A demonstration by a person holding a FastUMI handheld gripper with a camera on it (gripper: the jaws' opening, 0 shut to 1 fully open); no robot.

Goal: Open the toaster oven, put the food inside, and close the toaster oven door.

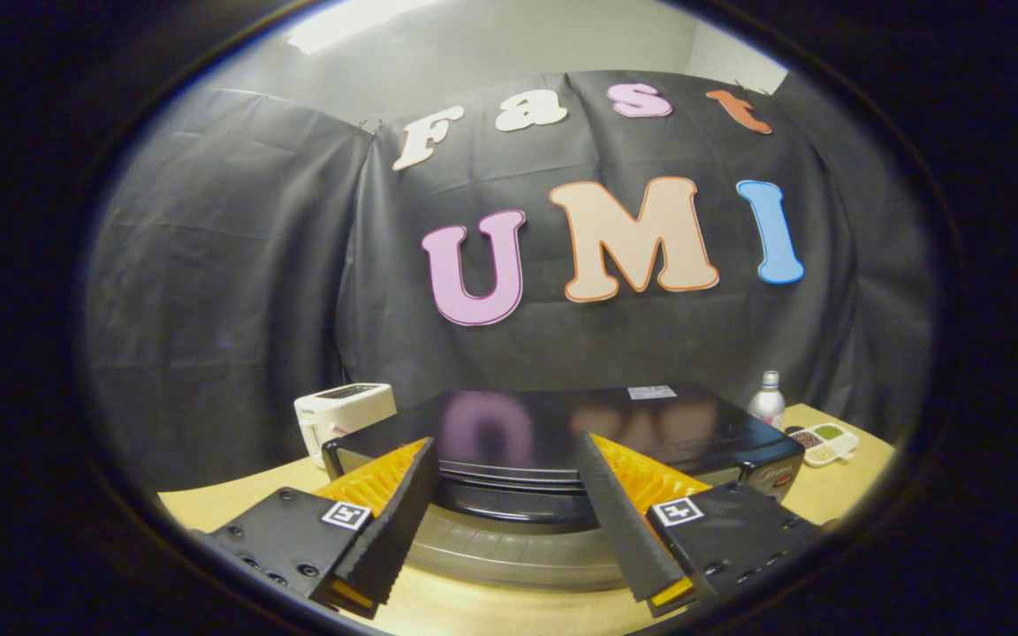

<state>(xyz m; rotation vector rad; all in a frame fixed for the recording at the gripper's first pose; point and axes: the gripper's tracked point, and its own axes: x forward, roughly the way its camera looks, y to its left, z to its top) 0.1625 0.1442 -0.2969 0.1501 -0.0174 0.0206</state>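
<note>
Gripper view looks down over the top of a black, glossy toaster oven (562, 428) that stands on a light wooden table (208, 508). The handheld two-finger gripper (505, 450) hangs above the oven's front edge with its two fingers spread wide apart and nothing held between them. The left finger (390, 512) and the right finger (619, 512) are black ribbed pads backed with orange plastic, each on a black block that carries a small square black-and-white marker. Between the fingers lies the front of the oven: a curved black handle bar (509, 508) and, below it, the pale grey glass of the closed door (509, 552). The fingertips sit just over the oven's top front edge, one to each side of the handle's middle; whether they touch the oven cannot be told. A small white label (652, 391) sits on the far part of the oven's top, which mirrors the wall behind.

Beyond the left finger, just beside the oven's back corner, stands a white slot toaster (343, 415). Beyond the right finger, near the oven's far right corner, stands a white bottle with a silver cap (767, 399), and beside it a white divided dish (823, 442) holding green and brownish contents. Black cloth (235, 291) forms the wall behind the table.
</note>
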